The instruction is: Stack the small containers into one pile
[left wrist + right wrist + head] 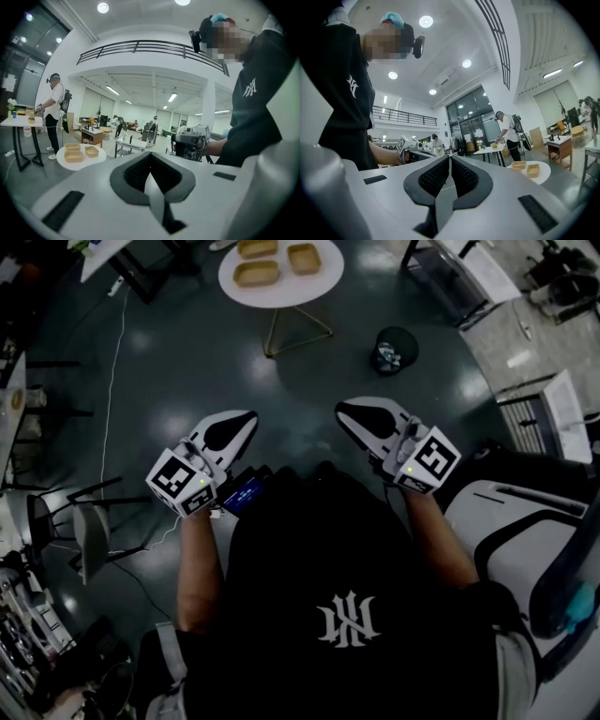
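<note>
Three small tan containers (256,274) lie side by side, unstacked, on a round white table (281,298) at the top of the head view. The left gripper view shows them too, as tan containers (73,156) on the table (61,161) at the left. In the right gripper view two containers (533,169) show on the table (543,176) at the right. My left gripper (248,416) and right gripper (343,409) hover in front of my chest, well short of the table. Both are shut with nothing between the jaws. Each gripper sees the other: right gripper (190,140), left gripper (410,146).
A black bin (395,350) stands on the dark floor right of the table. Chairs (89,531) sit at the left and a white seat (511,540) at the right. A person with a backpack (55,112) stands at another table (14,123) beyond the round one.
</note>
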Demonstrator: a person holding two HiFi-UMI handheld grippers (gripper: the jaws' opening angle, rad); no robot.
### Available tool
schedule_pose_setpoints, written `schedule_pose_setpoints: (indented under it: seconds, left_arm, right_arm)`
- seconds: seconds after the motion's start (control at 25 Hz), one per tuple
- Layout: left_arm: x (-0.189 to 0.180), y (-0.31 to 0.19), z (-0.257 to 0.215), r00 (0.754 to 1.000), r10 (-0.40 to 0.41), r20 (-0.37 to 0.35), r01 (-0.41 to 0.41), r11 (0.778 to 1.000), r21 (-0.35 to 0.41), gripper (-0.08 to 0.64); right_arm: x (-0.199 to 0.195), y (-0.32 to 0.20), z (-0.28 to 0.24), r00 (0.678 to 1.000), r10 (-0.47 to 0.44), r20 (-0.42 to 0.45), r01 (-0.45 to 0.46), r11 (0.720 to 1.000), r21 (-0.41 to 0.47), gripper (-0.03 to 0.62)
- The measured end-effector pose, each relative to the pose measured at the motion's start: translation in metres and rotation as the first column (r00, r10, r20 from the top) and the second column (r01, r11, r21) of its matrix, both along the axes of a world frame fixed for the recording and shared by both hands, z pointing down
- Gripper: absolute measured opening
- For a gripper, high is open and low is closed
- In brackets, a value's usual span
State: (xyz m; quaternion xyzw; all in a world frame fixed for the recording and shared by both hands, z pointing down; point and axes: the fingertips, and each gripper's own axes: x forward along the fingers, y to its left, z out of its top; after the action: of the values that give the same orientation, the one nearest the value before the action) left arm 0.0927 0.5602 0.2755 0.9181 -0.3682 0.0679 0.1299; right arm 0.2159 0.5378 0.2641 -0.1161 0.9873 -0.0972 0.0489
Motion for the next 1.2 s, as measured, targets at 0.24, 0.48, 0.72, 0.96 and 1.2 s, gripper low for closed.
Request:
schedule_pose_setpoints:
  seconds: [0.24, 0.48, 0.72, 0.96, 1.2]
  left_arm:
    - [-0.001, -0.004, -0.003, 0.999, -0.037, 0.039, 0.038, 0.999, -0.026, 0.002]
    - [-0.011, -0.022, -0.006, 0.999, -0.037, 0.020, 0.038, 0.998, -0.045, 0.002]
    - [0.003, -0.068, 0.017, 1.000, 0.011, -0.023, -0.012, 0.997, -0.072, 0.002]
    - [-0.020, -0.130, 0.018, 0.998, 0.008, -0.065, -0.012, 0.998, -0.065, 0.002]
    - [-0.067, -0.200, 0.016, 0.996, -0.004, -0.091, -0.001, 0.998, -0.058, 0.002]
  right_arm:
    - [0.015, -0.010, 0.011, 1.000, 0.013, 0.024, -0.013, 1.000, -0.019, 0.043]
    - [0.020, -0.035, 0.017, 0.998, 0.055, 0.017, -0.054, 0.997, -0.057, 0.043]
    - [0.016, -0.077, 0.029, 0.998, 0.052, -0.039, -0.056, 0.995, -0.087, 0.043]
    - [-0.019, -0.137, 0.033, 0.995, -0.003, -0.100, -0.007, 0.996, -0.094, 0.043]
    - [-0.070, -0.209, 0.025, 0.991, -0.028, -0.128, 0.017, 0.996, -0.082, 0.043]
